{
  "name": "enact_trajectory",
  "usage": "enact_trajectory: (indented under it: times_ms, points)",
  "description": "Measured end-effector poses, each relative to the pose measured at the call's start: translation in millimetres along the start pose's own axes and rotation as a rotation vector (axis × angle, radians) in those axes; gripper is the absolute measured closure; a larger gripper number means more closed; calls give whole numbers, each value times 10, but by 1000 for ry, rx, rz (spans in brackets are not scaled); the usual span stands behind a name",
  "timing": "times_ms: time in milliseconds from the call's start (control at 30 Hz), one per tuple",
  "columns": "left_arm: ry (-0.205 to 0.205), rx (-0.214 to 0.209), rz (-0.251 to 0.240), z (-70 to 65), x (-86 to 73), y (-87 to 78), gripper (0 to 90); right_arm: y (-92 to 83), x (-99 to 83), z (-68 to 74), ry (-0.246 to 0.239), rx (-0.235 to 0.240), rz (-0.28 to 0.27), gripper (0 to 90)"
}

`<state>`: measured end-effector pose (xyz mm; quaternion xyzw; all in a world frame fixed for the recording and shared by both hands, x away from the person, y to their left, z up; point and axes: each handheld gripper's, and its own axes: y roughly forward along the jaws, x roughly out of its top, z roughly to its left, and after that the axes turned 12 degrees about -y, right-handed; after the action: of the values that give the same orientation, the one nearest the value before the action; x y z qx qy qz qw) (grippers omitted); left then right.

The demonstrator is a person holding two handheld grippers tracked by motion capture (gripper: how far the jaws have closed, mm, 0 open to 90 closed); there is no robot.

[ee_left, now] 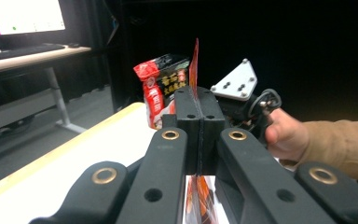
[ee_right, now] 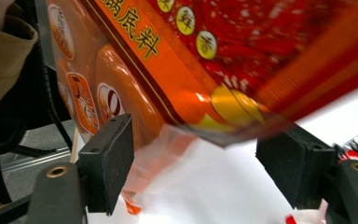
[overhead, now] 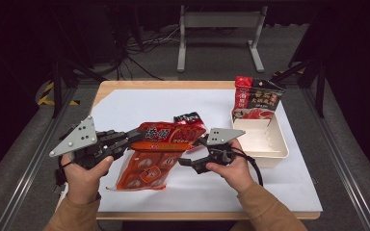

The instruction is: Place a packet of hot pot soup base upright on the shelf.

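Observation:
My left gripper (overhead: 136, 135) is shut on the left edge of a red seasoning packet (overhead: 171, 134) and holds it flat above the table. In the left gripper view the jaws (ee_left: 199, 105) meet with the packet's thin red edge (ee_left: 194, 65) standing up between them. An orange packet (overhead: 147, 171) lies under it, partly covered. My right gripper (overhead: 185, 161) is open at the red packet's right end. In the right gripper view the red packet's corner (ee_right: 223, 135) hangs between the pads (ee_right: 109, 158) and touches neither.
A white tray (overhead: 270, 144) sits at the table's right, with a red-and-black packet (overhead: 257, 98) standing at its far end. A small dark packet (overhead: 188, 118) lies behind the held one. White paper (overhead: 125, 103) covers the tabletop.

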<state>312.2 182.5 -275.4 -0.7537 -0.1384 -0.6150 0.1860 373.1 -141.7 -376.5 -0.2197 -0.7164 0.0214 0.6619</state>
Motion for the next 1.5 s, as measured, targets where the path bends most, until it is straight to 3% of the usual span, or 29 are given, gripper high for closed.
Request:
enact_trajectory:
  times_ms: [200, 467, 600, 733, 967, 1267, 1500]
  points:
    - [5, -18, -1, -29, 4, 16, 900, 47, 25, -7, -8, 45, -45, 279]
    - [13, -22, -5, -32, 2, 47, 900, 86, 28, -4, -7, 77, -60, 276]
    - [6, -15, -4, -22, 6, 26, 900, 108, 38, -30, 45, 112, -92, 299]
    - [2, 0, -4, -11, 2, 25, 900, 117, 30, -43, 70, 162, -99, 389]
    - [-6, 6, -2, 0, -5, 21, 900, 124, 24, -40, 69, 232, -105, 532]
    - [-5, 5, 6, 3, -13, 39, 900, 175, 10, -15, 47, 224, -99, 512]
    - [-11, 12, 0, 18, -20, 32, 900, 178, 2, -8, 48, 251, -110, 630]
